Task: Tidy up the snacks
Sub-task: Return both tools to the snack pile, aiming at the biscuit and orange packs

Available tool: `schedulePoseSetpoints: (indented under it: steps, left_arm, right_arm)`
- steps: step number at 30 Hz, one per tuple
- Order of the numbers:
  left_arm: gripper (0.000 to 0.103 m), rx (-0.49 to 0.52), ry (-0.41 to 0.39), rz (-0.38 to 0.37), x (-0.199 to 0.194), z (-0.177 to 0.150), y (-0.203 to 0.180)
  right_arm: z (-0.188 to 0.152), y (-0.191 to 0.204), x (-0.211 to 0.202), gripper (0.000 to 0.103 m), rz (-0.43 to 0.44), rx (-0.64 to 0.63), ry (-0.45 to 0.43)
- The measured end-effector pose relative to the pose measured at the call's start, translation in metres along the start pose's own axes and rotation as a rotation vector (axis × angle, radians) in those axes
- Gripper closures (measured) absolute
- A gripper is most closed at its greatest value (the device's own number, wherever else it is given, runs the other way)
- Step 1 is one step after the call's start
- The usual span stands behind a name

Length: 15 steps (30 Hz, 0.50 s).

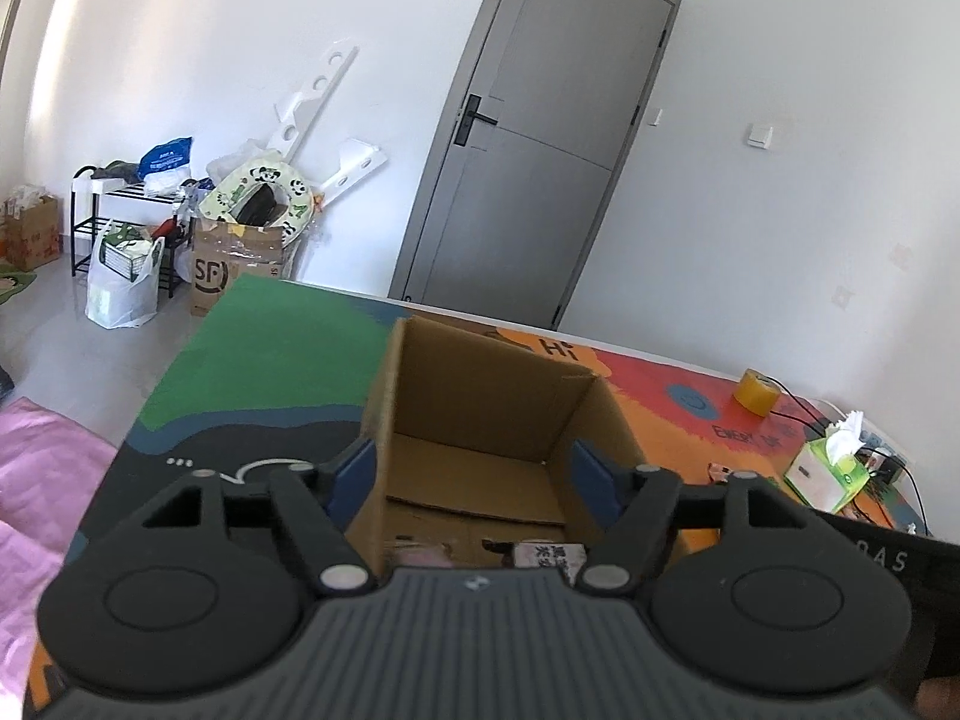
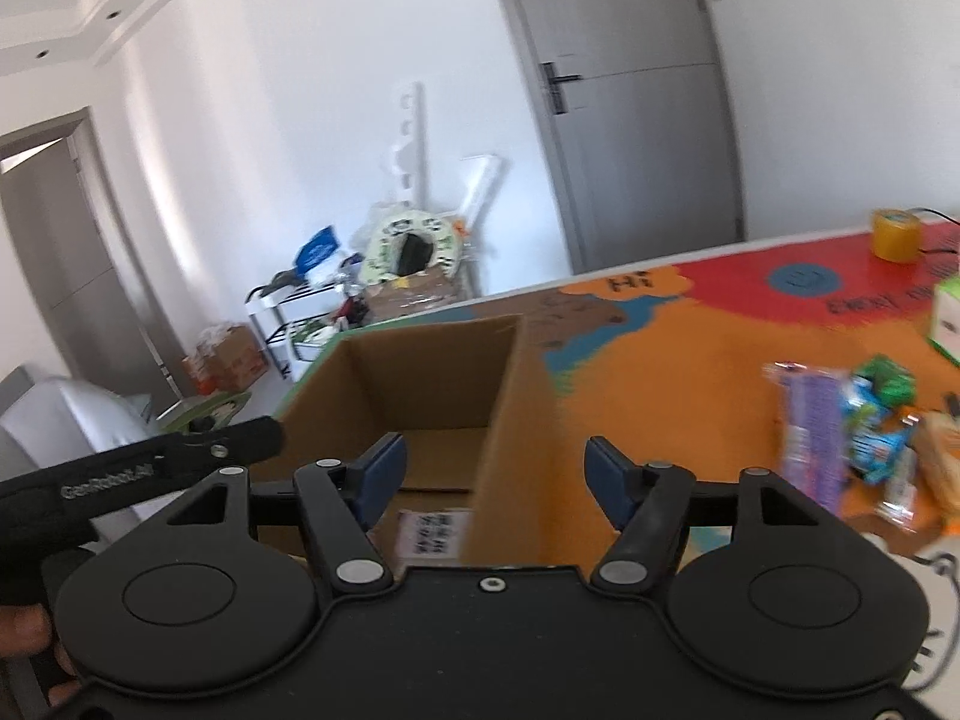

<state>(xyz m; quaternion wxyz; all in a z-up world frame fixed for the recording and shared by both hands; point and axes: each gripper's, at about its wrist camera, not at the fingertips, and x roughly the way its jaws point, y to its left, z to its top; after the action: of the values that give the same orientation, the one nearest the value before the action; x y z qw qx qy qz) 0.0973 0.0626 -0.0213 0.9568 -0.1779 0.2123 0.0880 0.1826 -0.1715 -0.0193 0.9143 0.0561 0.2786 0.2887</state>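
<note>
Two grippers over the box

The left gripper (image 1: 474, 468) and right gripper (image 2: 495, 471) both have their jaws apart, holding nothing. The cardboard box (image 1: 480, 396) sits open on the colourful table (image 2: 660, 360). Snack packets (image 2: 852, 438) lie beside it.

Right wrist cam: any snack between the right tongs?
No. The right tongs stand open over the cardboard box; the snacks lie on the mat.

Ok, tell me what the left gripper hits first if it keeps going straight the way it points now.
Most likely the inside of the cardboard box: the left gripper has open fingers aimed down into its open top, so it would probably meet the box floor or far wall first. Depth is hard to judge.
</note>
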Motion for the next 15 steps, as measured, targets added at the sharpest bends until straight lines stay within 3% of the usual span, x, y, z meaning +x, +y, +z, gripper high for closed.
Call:
schedulePoseSetpoints:
  steps: [15]
  left_arm:
    - [0.021,0.083,0.045,-0.070,0.004,-0.015,-0.049]
  right_arm:
    - [-0.018,-0.053,-0.039,0.030,-0.104,0.086,-0.003]
